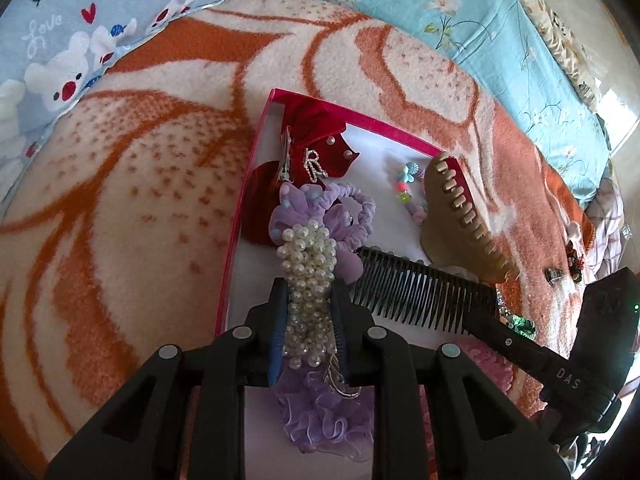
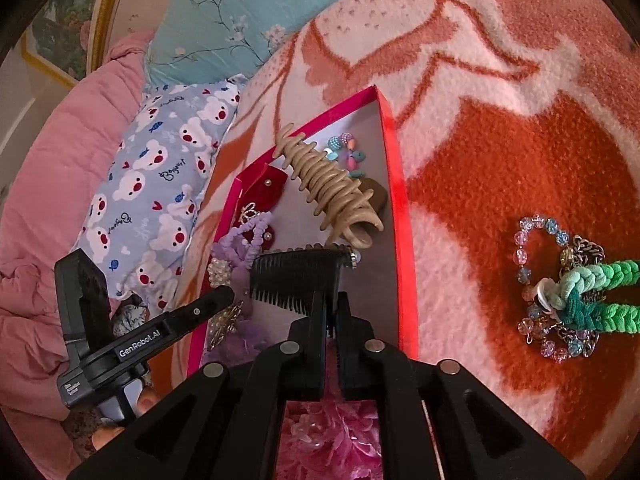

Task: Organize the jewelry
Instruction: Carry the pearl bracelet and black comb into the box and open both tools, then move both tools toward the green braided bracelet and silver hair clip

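**Jewelry and hair accessories on a bed, with pink box**

Box (image 1: 245,184), shallow, pink-rimmed with a pale floor, is laid on an orange-and-cream blanket (image 1: 132,168) spread over the bed.

Held items:
- Pearl cluster hairpiece (image 1: 308,280), with purple ruffled fabric, is gripped between the jaws of the left gripper (image 1: 310,320) and is held over the near end of the box. The jaws are closed on it.
- Black comb (image 2: 298,276) is clamped by its spine in the jaws of the right gripper (image 2: 330,312), which are closed on it, the teeth pointing toward the left of the right wrist view. It is held above the box floor, just beside the pearl hairpiece.

Contents of the box:
- Red velvet bow (image 1: 316,148), studded with pearls and bearing a rhinestone letter, is placed at the far corner.
- Purple scrunchie (image 1: 362,212) is lying against the bow.
- Beige claw clip (image 2: 332,192), large, is resting along the right-hand side, one end leaning on the rim.
- Pastel bead bracelet (image 2: 346,154) is lying on the floor of the box beyond the clip.

Outside the box, on the blanket:
- Green braided hair tie (image 2: 592,292) is lying across a clear bead bracelet (image 2: 532,248) and a tangle of chain, well apart from the box.
- Pink ruffled item (image 2: 324,432) is seen under the right gripper.

Bear-print pillow (image 2: 160,184) is lying beyond the blanket.
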Available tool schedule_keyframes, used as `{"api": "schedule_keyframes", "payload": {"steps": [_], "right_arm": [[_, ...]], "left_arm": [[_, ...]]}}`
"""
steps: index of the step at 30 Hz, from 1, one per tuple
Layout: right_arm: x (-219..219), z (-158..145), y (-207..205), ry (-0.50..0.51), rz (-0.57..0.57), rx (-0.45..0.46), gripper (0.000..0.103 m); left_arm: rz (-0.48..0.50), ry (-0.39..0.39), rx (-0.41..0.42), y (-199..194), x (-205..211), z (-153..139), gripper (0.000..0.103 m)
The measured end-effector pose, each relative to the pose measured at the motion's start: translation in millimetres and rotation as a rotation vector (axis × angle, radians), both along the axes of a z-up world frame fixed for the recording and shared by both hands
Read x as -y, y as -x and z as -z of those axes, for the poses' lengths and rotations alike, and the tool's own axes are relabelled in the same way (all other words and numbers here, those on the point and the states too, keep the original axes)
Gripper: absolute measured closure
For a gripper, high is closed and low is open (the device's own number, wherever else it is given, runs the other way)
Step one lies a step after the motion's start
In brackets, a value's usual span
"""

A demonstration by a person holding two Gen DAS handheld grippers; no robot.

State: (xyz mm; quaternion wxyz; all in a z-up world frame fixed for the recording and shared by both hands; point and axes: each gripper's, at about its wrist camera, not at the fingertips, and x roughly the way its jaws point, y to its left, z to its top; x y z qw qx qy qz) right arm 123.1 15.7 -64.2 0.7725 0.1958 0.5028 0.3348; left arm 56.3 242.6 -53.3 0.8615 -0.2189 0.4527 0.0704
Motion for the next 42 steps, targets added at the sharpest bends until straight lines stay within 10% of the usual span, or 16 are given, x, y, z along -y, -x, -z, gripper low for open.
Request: {"api": "schedule_keyframes", "payload": {"steps": [11, 23, 42], "right_arm": [[1, -9, 4, 0.011, -0.021, 0.016, 0.071], [27, -31, 15, 0.001, 0.001, 0.062, 0.066], [149, -44, 17, 0.005, 0.228, 0.082, 0.063]], "left_arm": [[-0.010, -0.010, -0.008, 5, -2, -5, 0.080], [-0.007, -0.022, 0.020, 19, 6, -23, 0.058], [0.127, -0.042, 0.083, 24, 69, -56, 0.058]]}}
